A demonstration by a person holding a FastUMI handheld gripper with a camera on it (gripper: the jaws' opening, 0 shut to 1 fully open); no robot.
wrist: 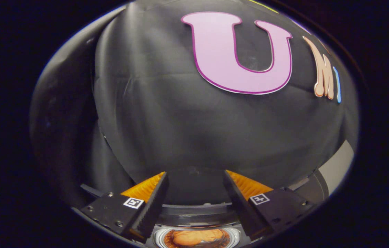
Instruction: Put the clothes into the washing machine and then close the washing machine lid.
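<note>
So the gripper is sitting with its two fingers spread wide apart and nothing between them, they're not pinching or touching anything at all. Using the washing machine as the landmark here: it's lying right under the fingers, and you're looking down past them at its curved rim, a dark ring with a lighter band running just inside it. Down inside that ring, between the bases of the two fingers and a bit below them, the clothes are showing as an orange-brown bundle lying in the round opening of the drum, with a pale shiny edge circling them. So the clothes are already sitting in the machine, and the fingers are hanging above the opening, well clear of the fabric. I honestly can't make out the lid from this angle, so no idea whether it's up or where it's resting. Off to the right of the machine's rim there's a pale grey panel peeking out; could be part of the machine's body or something beside it, too little of it is showing to say. Beyond the machine, past the fingertips, the booth's black cloth wall is hanging and taking up most of what's ahead, a bit creased with a fold line running across it, and to the left of the machine the cloth is draping in darker, looser folds.
</note>
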